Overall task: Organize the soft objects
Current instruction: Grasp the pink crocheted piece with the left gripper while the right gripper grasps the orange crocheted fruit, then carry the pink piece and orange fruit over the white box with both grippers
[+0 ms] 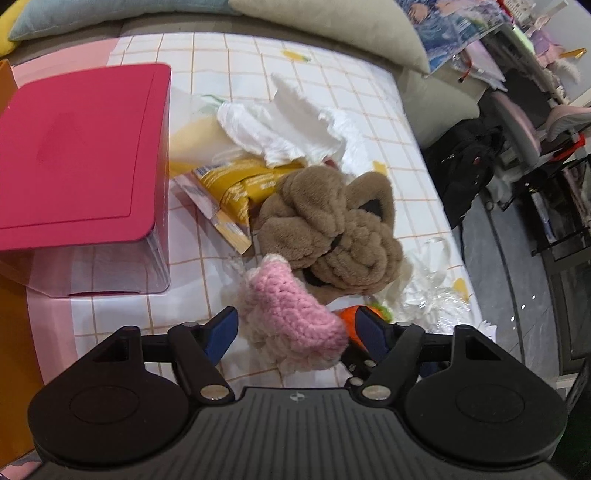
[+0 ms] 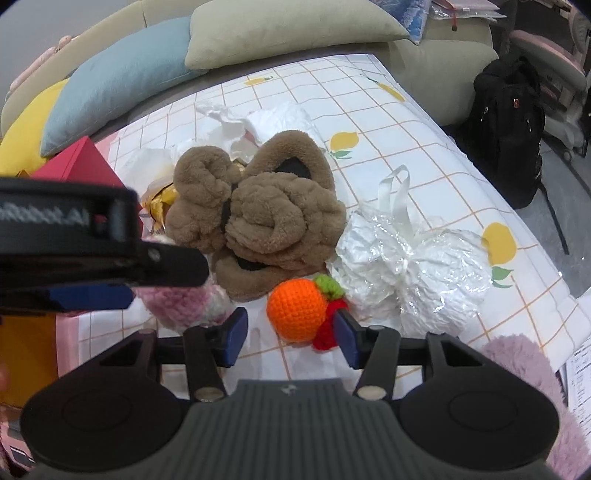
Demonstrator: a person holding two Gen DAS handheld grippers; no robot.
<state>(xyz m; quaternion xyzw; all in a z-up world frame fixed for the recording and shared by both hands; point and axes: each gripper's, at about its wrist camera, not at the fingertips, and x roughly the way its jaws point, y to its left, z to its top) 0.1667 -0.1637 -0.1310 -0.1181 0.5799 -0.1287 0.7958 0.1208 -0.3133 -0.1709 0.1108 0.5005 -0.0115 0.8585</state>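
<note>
A pink and cream crochet piece [image 1: 291, 321] lies between the open fingers of my left gripper [image 1: 297, 330]; the jaws stand wide on either side of it, not closed on it. A brown plush bundle [image 1: 328, 229] lies just beyond it, also in the right wrist view [image 2: 258, 218]. An orange crochet fruit [image 2: 297, 308] with a green and red bit sits just ahead of my open right gripper [image 2: 291, 336]. The left gripper's body [image 2: 74, 236] crosses the left of the right wrist view, over the pink piece [image 2: 181, 306].
A clear storage box with a magenta lid [image 1: 74, 147] stands at the left. White crumpled paper [image 1: 295, 125] and a yellow packet [image 1: 236, 184] lie behind the plush. A crinkled white plastic bundle [image 2: 410, 266] lies right of the fruit. Cushions [image 2: 280, 33] line the far edge. A black backpack [image 2: 509, 129] stands off the right side.
</note>
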